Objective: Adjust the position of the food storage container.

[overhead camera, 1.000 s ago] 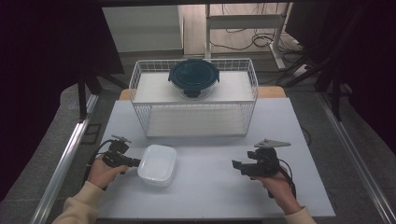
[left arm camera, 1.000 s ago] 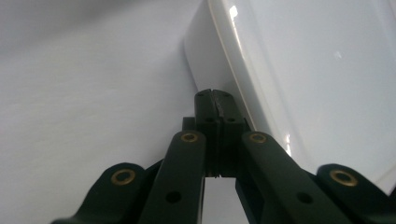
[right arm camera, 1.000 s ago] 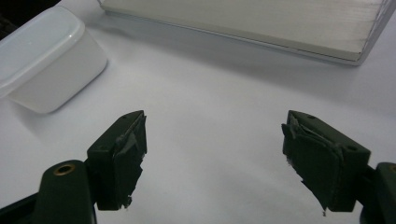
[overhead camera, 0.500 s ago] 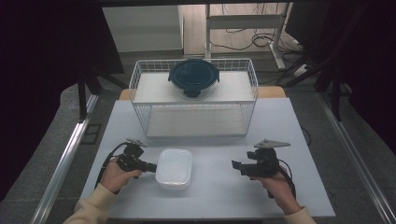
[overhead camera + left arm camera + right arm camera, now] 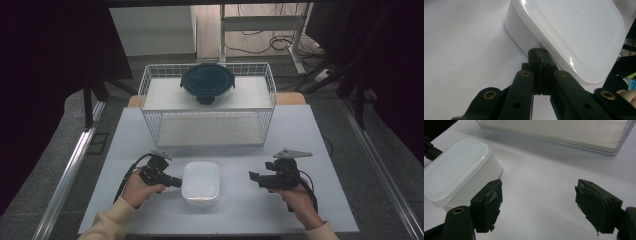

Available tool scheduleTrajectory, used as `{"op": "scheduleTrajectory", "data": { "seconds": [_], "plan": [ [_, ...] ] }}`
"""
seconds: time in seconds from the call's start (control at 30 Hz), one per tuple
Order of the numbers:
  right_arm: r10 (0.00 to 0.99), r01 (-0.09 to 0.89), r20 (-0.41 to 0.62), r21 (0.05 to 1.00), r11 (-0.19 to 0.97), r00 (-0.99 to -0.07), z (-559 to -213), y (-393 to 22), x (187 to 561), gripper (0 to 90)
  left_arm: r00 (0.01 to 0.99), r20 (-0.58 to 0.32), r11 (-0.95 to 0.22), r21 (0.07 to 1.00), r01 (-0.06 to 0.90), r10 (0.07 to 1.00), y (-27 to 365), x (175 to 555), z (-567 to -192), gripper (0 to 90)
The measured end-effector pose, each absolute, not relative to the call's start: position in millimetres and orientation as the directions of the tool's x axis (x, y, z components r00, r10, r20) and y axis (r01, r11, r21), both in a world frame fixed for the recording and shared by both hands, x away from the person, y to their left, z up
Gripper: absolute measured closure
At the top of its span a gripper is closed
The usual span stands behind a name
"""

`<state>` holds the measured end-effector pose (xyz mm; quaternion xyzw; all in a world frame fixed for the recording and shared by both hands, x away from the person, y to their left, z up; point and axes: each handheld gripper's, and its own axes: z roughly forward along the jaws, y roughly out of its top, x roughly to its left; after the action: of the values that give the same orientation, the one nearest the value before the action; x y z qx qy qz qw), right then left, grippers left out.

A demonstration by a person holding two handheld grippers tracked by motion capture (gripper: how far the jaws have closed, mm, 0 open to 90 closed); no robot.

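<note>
High view: the white lidded box (image 5: 201,182) is seen on the table (image 5: 320,140) before the wire basket (image 5: 207,107), between the left gripper (image 5: 176,183) and the right gripper (image 5: 253,178).
Left gripper view: jaws pressed fully together, tips against the box's (image 5: 574,35) side wall — nothing held.
Right gripper view: jaws spread wide — box (image 5: 454,167) at left, untouched.

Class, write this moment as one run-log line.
left gripper: shut, tips against white container side | right gripper: open, empty, beside container | round lidded container: on wire rack
</note>
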<state>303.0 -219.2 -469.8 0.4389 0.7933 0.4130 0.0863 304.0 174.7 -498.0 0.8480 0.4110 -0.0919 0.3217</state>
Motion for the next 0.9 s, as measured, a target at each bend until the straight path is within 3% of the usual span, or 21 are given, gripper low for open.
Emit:
{"op": "scheduleTrajectory", "data": {
  "seconds": [0.7, 0.9],
  "plan": [
    [0.768, 0.626, 0.227, 0.731, 0.272, -0.599, -470.4, -218.5, 302.8, 21.1, 0.662, -0.439, -0.465, 0.479, 0.744, 0.607, 156.3, 305.4, -499.8, 90.0],
    [0.751, 0.634, 0.267, 0.732, 0.250, -0.604, -467.9, -219.2, 302.3, 21.1, 0.644, -0.432, -0.392, 0.539, 0.746, 0.631, 173.9, 304.1, -478.8, 90.0]
  ]
}}
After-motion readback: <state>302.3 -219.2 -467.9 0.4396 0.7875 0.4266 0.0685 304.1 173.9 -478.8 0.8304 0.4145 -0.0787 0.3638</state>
